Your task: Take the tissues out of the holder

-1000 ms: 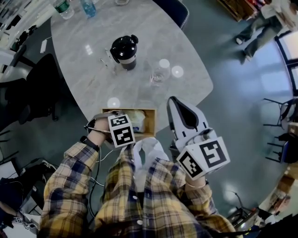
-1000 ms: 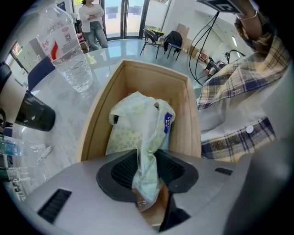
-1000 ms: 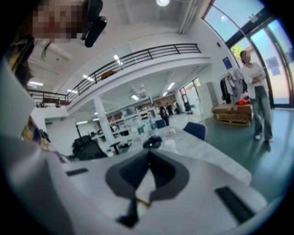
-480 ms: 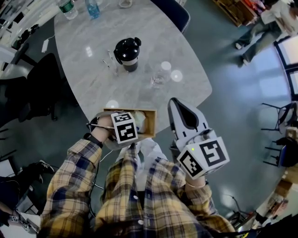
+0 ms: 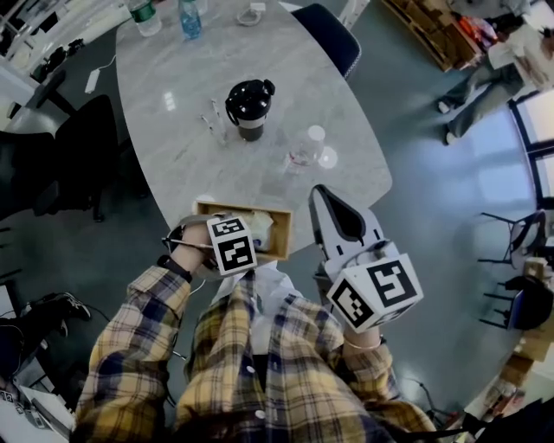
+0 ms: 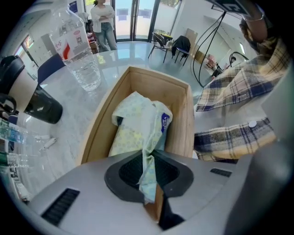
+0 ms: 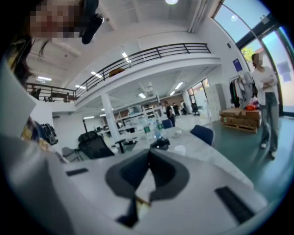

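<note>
A wooden holder (image 6: 133,75) stands at the table's near edge (image 5: 281,235). In it lies a pale green tissue pack (image 6: 138,124), partly visible in the head view (image 5: 259,227). My left gripper (image 6: 148,158) points steeply down into the holder (image 5: 234,232). Its jaws have just been closing and now pinch a fold of the pack's wrapper between the pads. My right gripper (image 5: 321,192) hangs just right of the holder, off the table's edge. In the right gripper view (image 7: 149,153) its jaws meet with nothing between them.
A black lidded mug (image 5: 249,108) and a clear water bottle (image 5: 303,154) stand on the marble table beyond the holder. More bottles (image 5: 186,16) sit at the far end. Chairs (image 5: 329,30) ring the table. A person (image 5: 485,78) stands far right.
The head view has shifted, so the table sits slightly further right in the picture. Both grippers keep their places, the left over the holder, the right beside it.
</note>
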Action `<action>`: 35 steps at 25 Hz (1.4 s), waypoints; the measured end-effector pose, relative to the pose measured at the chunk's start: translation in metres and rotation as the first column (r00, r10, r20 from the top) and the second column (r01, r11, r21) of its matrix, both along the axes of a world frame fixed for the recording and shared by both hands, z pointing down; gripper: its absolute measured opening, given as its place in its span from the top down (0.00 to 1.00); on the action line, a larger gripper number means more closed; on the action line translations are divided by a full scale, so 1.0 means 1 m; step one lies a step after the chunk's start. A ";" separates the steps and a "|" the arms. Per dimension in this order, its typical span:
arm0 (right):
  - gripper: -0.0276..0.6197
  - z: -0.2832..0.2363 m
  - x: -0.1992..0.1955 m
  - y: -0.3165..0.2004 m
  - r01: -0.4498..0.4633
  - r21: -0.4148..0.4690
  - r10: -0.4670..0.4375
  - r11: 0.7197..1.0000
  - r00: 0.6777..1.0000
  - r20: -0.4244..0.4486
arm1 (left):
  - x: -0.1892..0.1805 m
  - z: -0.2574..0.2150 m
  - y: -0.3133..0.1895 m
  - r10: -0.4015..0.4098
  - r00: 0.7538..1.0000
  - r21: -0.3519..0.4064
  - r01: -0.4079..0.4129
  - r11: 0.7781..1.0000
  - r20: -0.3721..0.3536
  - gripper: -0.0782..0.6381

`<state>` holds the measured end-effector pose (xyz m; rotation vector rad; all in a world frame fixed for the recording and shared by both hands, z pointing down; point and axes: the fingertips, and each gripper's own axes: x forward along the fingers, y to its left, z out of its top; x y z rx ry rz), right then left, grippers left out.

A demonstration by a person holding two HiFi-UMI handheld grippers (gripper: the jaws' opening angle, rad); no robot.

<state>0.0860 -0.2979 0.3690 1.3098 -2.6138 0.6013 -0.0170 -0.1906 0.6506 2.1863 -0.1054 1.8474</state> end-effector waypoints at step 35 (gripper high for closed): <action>0.94 -0.058 -0.046 -0.008 0.144 0.147 -0.146 0.979 0.989 0.003 | -0.014 -0.286 -0.085 -0.276 0.639 0.375 0.689 0.621 -0.718 0.82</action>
